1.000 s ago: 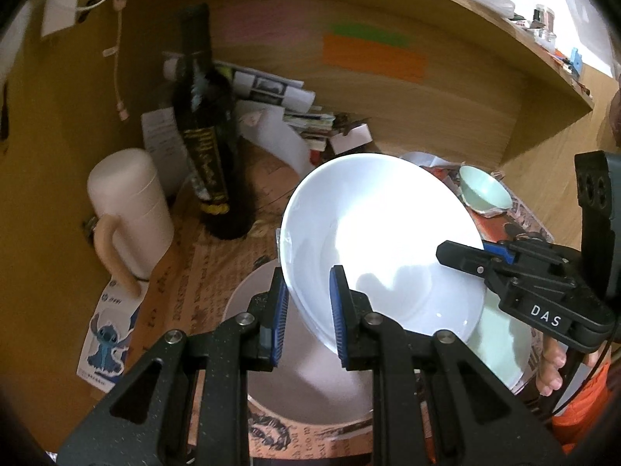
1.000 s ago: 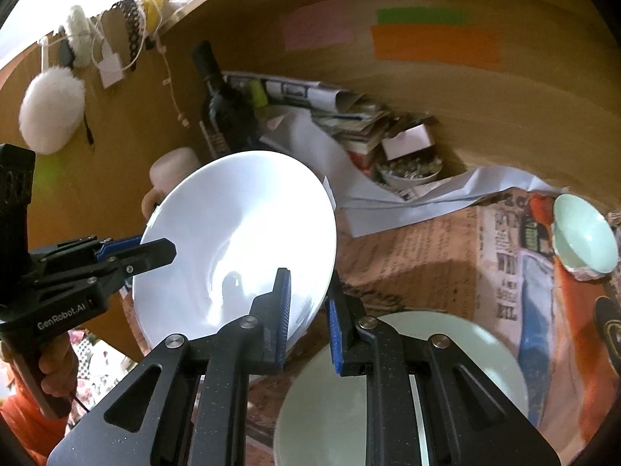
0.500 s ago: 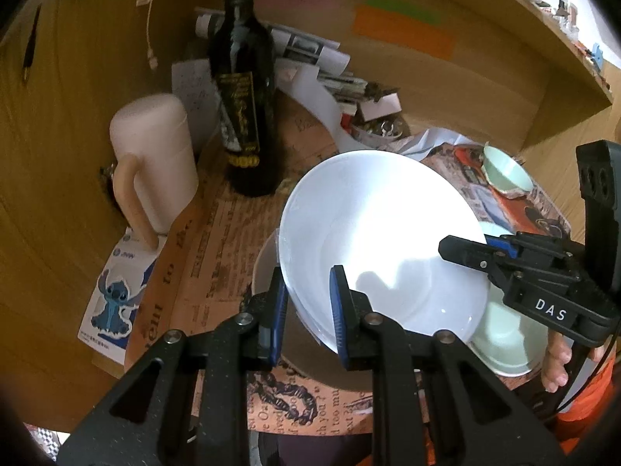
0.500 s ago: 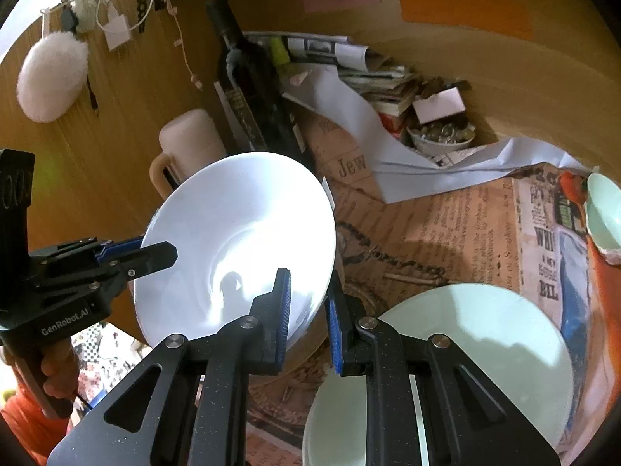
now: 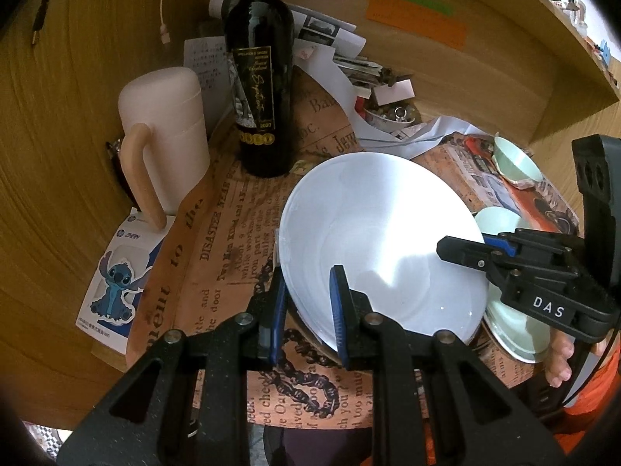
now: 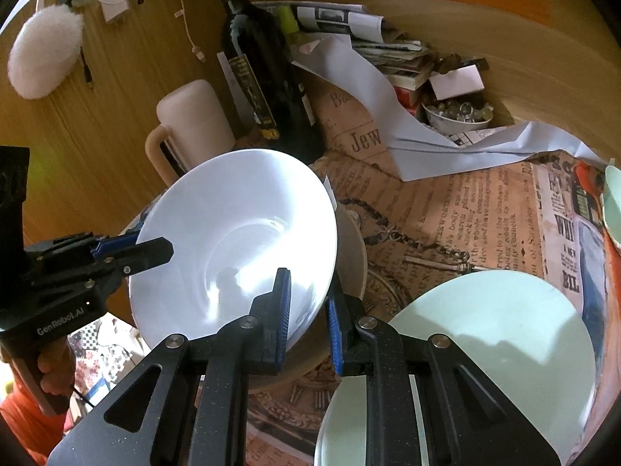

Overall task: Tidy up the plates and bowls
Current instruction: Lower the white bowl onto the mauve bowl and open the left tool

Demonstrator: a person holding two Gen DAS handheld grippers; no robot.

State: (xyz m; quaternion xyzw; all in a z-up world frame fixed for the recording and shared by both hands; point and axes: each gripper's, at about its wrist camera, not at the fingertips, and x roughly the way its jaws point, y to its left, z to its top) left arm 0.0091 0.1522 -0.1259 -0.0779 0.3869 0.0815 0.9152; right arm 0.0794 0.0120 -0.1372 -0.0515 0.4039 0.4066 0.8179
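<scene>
I've got both tongs pinching the white bowl [image 5: 384,240]: left gripper [image 5: 306,310] clamped on its near-left rim, right gripper [image 6: 306,310] clamped on the opposite rim, blue pads either side of the wall. The bowl is tilted, held just over a beige plate [image 6: 355,256] on the newspaper-covered desk [image 6: 465,209]; I can't tell if they touch. A pale green plate [image 6: 485,330] sits just to the right of it near the front edge, partly hidden by the right gripper's body. A small green bowl [image 5: 516,161] is near the desk's right edge. Obstacles close behind: a wine bottle [image 5: 260,77] and a pink lidded mug [image 5: 167,136] toward the back-left corner, with a paper pile [image 6: 372,39] and a dish of small trinkets [image 6: 458,114] along the back wall. A Stitch card [image 5: 116,272] lies at the left edge.
</scene>
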